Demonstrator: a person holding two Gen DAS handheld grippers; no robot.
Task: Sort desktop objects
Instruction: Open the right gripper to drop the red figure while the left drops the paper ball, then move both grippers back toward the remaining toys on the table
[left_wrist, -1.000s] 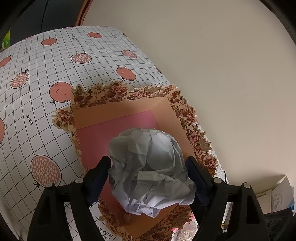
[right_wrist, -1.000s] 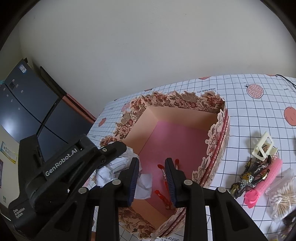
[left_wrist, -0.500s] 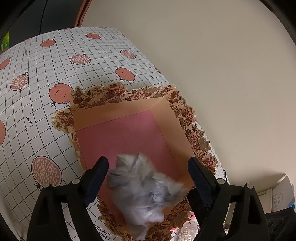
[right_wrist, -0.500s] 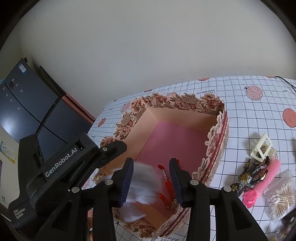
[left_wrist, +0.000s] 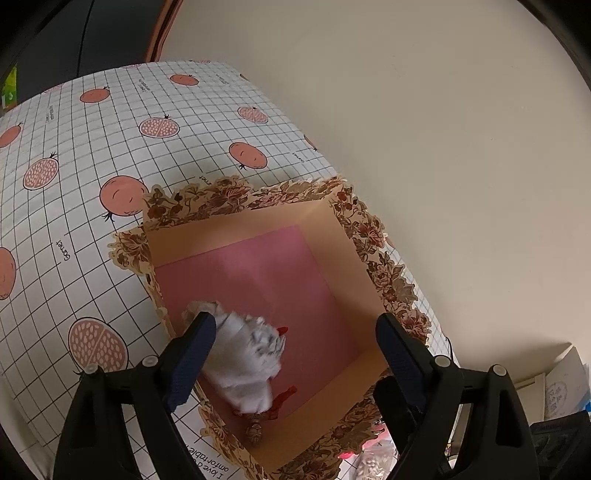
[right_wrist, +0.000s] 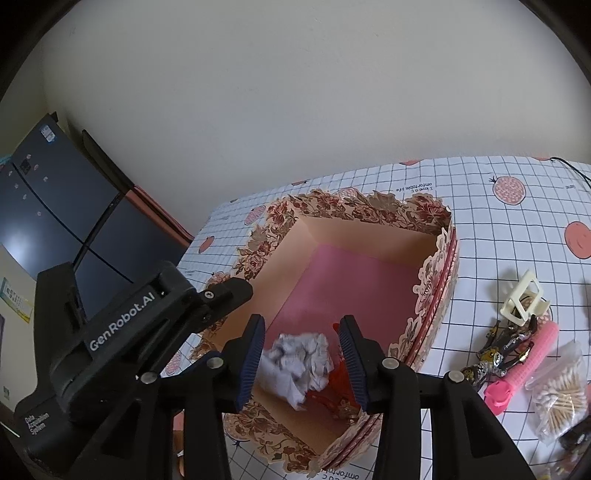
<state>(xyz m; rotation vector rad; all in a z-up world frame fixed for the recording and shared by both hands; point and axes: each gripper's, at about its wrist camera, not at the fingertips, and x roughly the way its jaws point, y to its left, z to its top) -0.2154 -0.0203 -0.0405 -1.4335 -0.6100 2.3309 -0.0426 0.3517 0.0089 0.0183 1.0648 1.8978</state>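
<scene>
The crumpled white paper ball (left_wrist: 247, 363), released a moment ago, is seen at 6 o'clock inside the floral-edged pink cardboard box (left_wrist: 354, 240); left gripper (left_wrist: 295, 358) and right gripper (right_wrist: 301, 360) are spread, empty; one item is sorted.

box (right_wrist: 432, 266): showing matt printed card
wad (right_wrist: 299, 360): looking like crumpled white paper
tablecloth (left_wrist: 92, 155): appearing smooth, faintly glossy

Your left gripper (left_wrist: 295, 343) points steeply down, its jaws spread wide and holding nothing. Your right gripper (right_wrist: 301, 360) tilts down more gently, its jaws partly apart, and nothing is pressed between them.
</scene>
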